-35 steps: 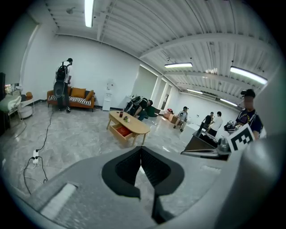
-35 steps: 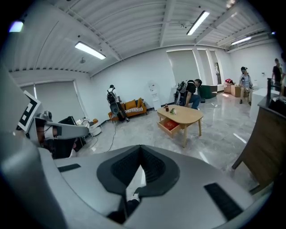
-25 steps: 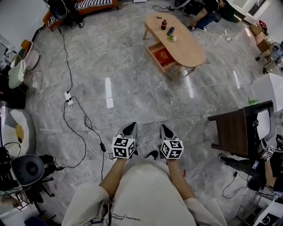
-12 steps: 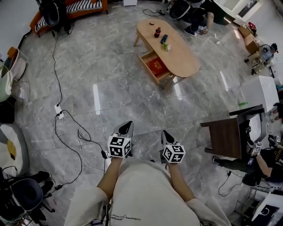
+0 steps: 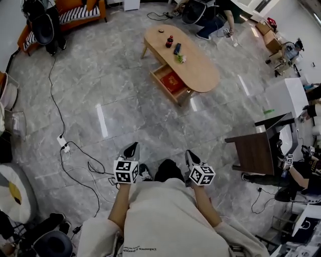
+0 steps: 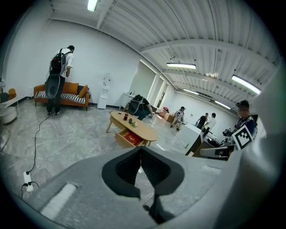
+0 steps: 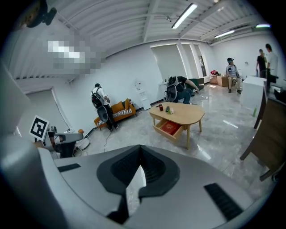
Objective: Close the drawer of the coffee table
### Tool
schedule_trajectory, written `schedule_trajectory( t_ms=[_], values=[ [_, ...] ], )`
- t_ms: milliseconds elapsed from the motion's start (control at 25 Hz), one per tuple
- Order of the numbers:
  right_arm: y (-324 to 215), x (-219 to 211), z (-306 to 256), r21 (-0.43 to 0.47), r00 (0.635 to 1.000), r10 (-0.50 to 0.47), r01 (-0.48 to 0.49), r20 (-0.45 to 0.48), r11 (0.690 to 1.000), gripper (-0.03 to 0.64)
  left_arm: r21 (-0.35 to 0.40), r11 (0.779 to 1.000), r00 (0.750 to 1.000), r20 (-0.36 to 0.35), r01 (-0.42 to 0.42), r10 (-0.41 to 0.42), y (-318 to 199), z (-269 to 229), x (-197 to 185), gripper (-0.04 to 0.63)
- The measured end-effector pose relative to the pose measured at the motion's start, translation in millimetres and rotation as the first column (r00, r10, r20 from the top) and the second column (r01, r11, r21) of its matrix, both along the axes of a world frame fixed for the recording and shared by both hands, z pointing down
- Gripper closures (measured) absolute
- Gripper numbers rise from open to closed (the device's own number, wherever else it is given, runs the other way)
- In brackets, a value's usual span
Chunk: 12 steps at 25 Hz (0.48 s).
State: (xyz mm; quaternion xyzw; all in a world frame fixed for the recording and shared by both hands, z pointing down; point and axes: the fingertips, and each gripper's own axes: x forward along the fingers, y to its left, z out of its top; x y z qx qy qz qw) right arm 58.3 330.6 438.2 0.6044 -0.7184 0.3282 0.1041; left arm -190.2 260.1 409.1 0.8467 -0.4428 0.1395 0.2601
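Note:
The oval wooden coffee table [image 5: 198, 70] stands far ahead on the grey marble floor. Its drawer [image 5: 161, 75] is pulled out toward me on the near left side, with a red flat object [image 5: 172, 82] inside. In the left gripper view the coffee table [image 6: 142, 129] and its open drawer [image 6: 123, 137] lie beyond the jaws. The right gripper view shows the coffee table [image 7: 187, 114] and drawer [image 7: 170, 129] too. My left gripper [image 5: 131, 149] and right gripper [image 5: 189, 156] are held low in front of my body, both shut and holding nothing, far from the table.
A small bottle [image 5: 169, 41], a phone [image 5: 177, 48] and a small green item [image 5: 181, 58] sit on the tabletop. A power strip [image 5: 62, 143] with black cables lies at the left. A dark brown desk [image 5: 255, 150] stands at the right. An orange sofa [image 5: 75, 12] is at the back left.
The coffee table has shifted left and slightly down in the head view, and looks a little larger. Both grippers sit lower in the frame and stay shut.

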Motion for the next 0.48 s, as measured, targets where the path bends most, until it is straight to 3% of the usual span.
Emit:
schedule_trajectory(
  t_ms=[240,480],
  values=[
    [-44.6,0.7,-6.7,0.029,1.000,0.000,-0.001,0.028,1.000,0.601,-0.009,1.000,1.000,-0.028,-0.006,0.005,-34.7,-0.6,-3.2,0.586],
    [-116.0,-15.7,7.7,0.030,0.996,0.003,-0.006,0.094,1.000,0.601,0.000,1.000,1.000,0.004,-0.001,0.001,-85.2,2.6,-18.6,0.586]
  ],
)
